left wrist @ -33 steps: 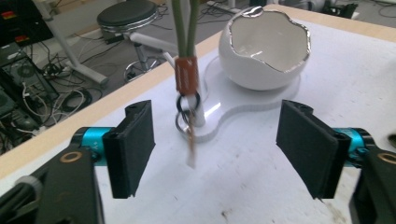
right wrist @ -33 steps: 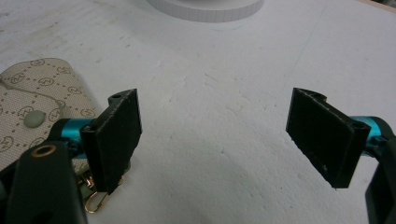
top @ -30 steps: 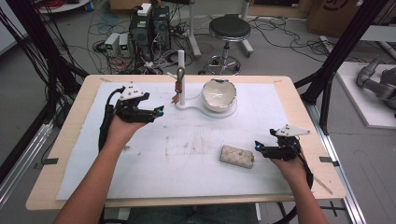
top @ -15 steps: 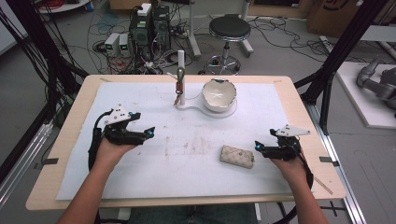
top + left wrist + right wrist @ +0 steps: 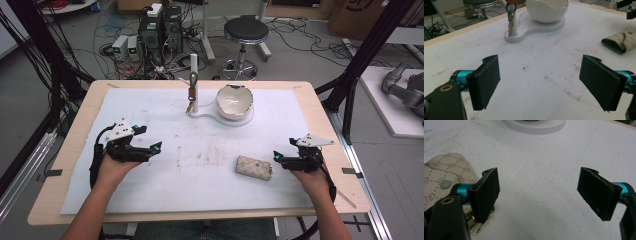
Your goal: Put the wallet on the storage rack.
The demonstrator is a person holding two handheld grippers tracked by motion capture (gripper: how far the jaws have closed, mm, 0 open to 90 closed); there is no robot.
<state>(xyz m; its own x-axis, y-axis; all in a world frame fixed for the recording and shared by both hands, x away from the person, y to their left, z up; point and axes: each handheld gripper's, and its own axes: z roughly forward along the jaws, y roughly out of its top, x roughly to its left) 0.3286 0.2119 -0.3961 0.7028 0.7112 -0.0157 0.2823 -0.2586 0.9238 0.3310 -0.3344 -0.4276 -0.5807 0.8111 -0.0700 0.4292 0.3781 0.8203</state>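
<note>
Beige monogrammed pouch [image 5: 254, 167], rounded corners

The beige pouch [image 5: 441, 177] bears a repeating monogram print, too small to read.

A black round stool [image 5: 245, 30] stood on the floor behind the table [image 5: 70, 150]. Computer cases [image 5: 160, 27] stood left of it, among many cables [image 5: 65, 55].

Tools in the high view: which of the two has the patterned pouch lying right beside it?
The right tool. The beige pouch lies just off its tips, with the clasp beside one pad in the right gripper view. The left tool has only bare white mat around it.
</note>
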